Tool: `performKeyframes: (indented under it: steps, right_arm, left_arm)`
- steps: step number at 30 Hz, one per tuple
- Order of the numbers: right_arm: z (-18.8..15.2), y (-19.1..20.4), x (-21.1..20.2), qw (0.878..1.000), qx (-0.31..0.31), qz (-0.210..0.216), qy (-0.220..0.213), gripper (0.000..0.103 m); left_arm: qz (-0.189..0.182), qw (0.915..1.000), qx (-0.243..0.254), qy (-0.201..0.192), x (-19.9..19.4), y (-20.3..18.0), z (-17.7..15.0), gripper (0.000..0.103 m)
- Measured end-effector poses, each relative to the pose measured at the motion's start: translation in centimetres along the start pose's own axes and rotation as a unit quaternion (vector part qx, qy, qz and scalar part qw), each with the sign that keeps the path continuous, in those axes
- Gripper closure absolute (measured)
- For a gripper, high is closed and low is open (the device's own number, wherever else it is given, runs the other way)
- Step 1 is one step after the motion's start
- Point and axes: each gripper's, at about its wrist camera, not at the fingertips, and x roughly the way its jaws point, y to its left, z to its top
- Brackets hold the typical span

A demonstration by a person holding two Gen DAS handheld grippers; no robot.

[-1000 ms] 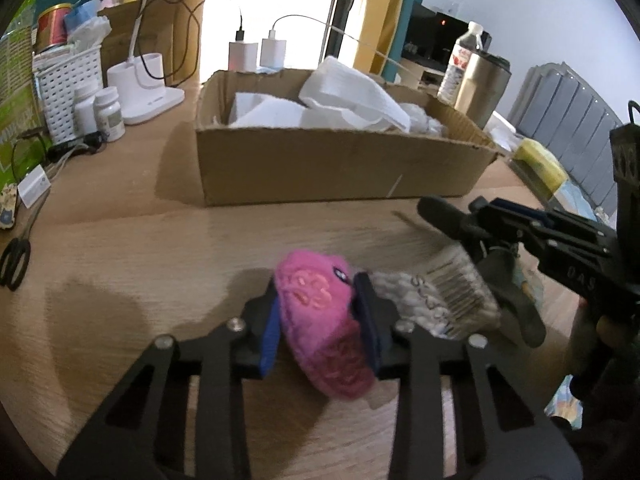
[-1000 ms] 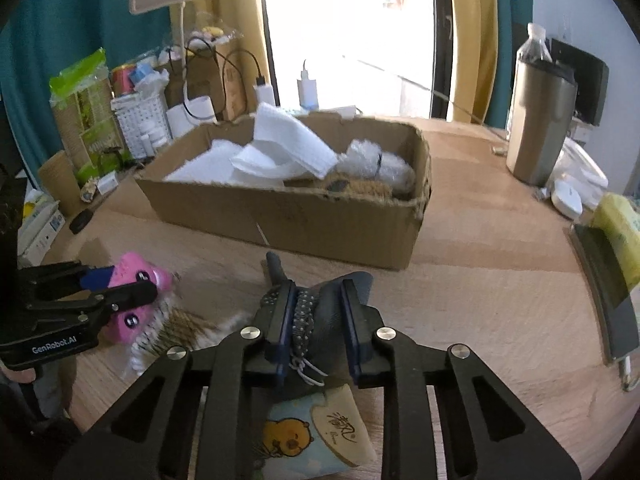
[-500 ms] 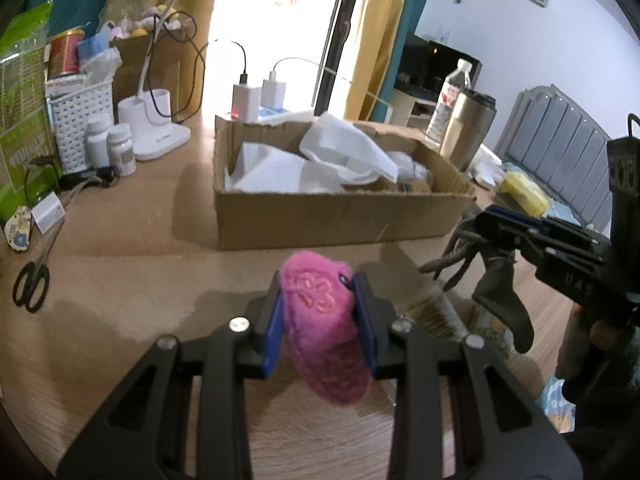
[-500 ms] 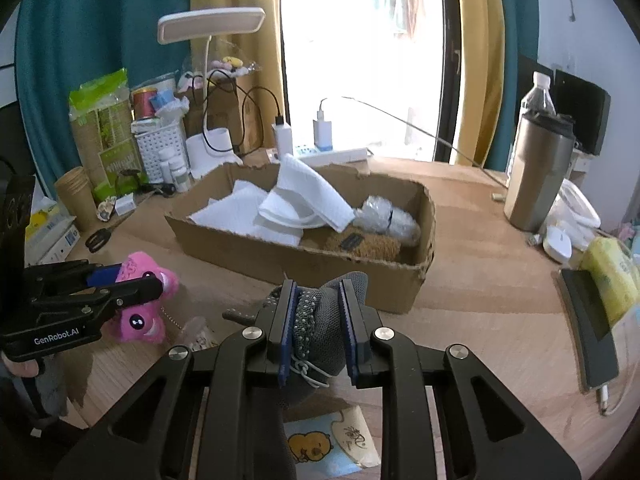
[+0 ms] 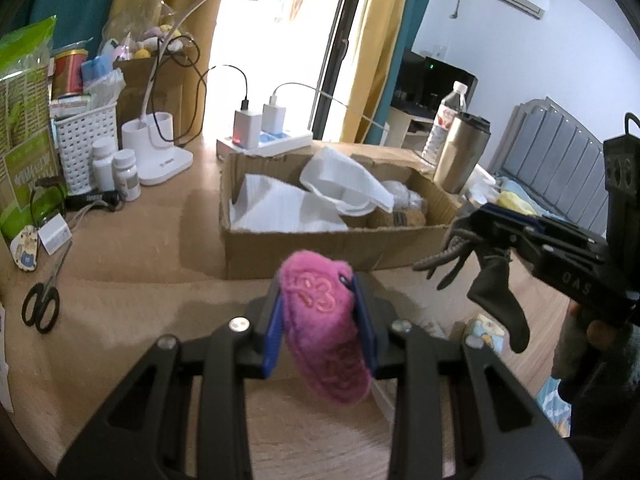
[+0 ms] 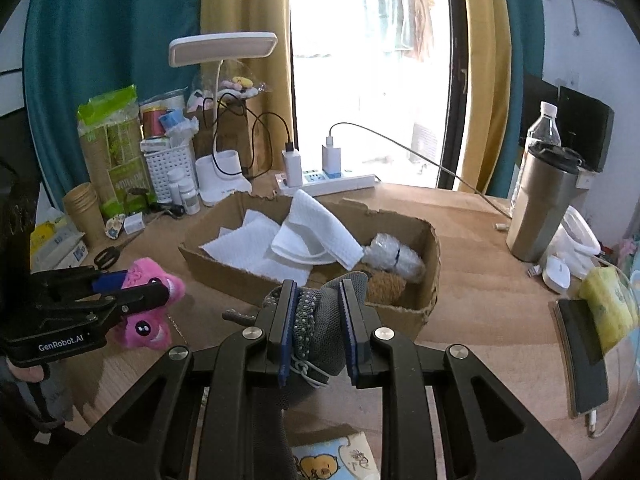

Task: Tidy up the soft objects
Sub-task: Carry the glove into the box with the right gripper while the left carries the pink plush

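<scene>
My left gripper (image 5: 318,320) is shut on a pink plush toy (image 5: 326,332), which hangs above the wooden table; the right wrist view shows that toy (image 6: 146,308) at the left. A grey knitted glove (image 6: 320,324) is pinched in my right gripper (image 6: 316,332), its dark fingers (image 5: 496,300) dangling in the left wrist view. Just beyond both stands an open cardboard box (image 5: 320,244) (image 6: 428,304) holding white cloths (image 6: 280,248), a plastic-wrapped bundle and a brown woolly item.
Scissors (image 5: 40,306), pill bottles, a white basket and a desk lamp base (image 5: 160,156) crowd the left. A power strip with chargers (image 6: 324,178) lies behind the box. A steel tumbler (image 6: 548,204), water bottle, phone (image 6: 584,356) and yellow pack sit right. A cartoon-printed packet (image 6: 336,460) lies below.
Both grippers have risen from the table with their loads. The cotton-swab pack that lay beside the plush has dropped out of the left wrist view, and the box now sits lower and farther off.
</scene>
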Motion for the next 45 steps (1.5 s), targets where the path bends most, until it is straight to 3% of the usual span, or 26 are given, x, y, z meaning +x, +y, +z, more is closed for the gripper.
performKeyframes:
  steps: [45]
  right_arm:
    - [6.9,-0.1,7.7,0.999,-0.022,0.037,0.001,0.081]
  left_arm:
    - [-0.032,0.9993,-0.012,-0.019,4.7,2.8,5.7,0.070]
